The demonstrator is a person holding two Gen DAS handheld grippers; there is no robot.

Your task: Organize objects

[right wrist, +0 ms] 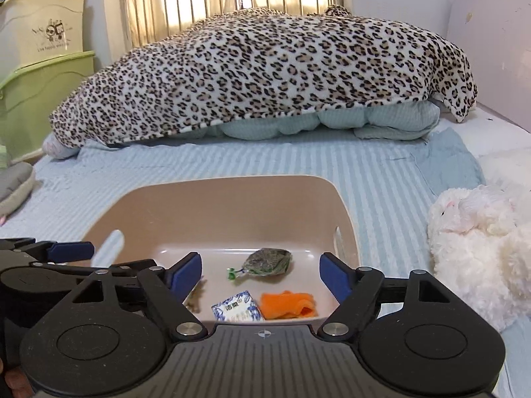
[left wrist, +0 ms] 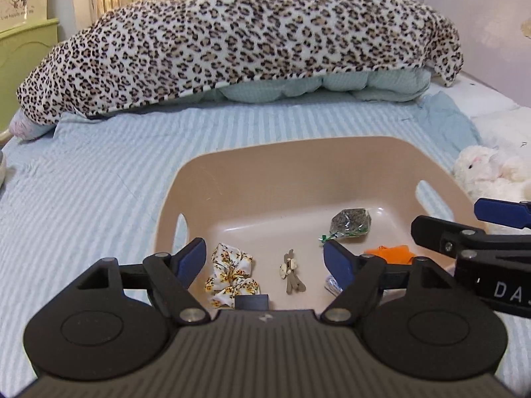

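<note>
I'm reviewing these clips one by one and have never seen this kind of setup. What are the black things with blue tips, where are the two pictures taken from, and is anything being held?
No robot here: a person holds a hand-operated two-finger gripper in each hand, and each carries a fisheye camera looking out along its blue-padded fingers. One picture is from the left gripper, the other from the right gripper. Both are open and hold nothing.

They hover over a beige plastic basin resting on a blue striped bedsheet. In the basin lie a floral scrunchie, a small hair clip, a dark filled plastic bag, a blue-and-white packet and an orange cloth. A white plush toy lies beside the basin, and a leopard-print blanket is heaped behind.
</note>
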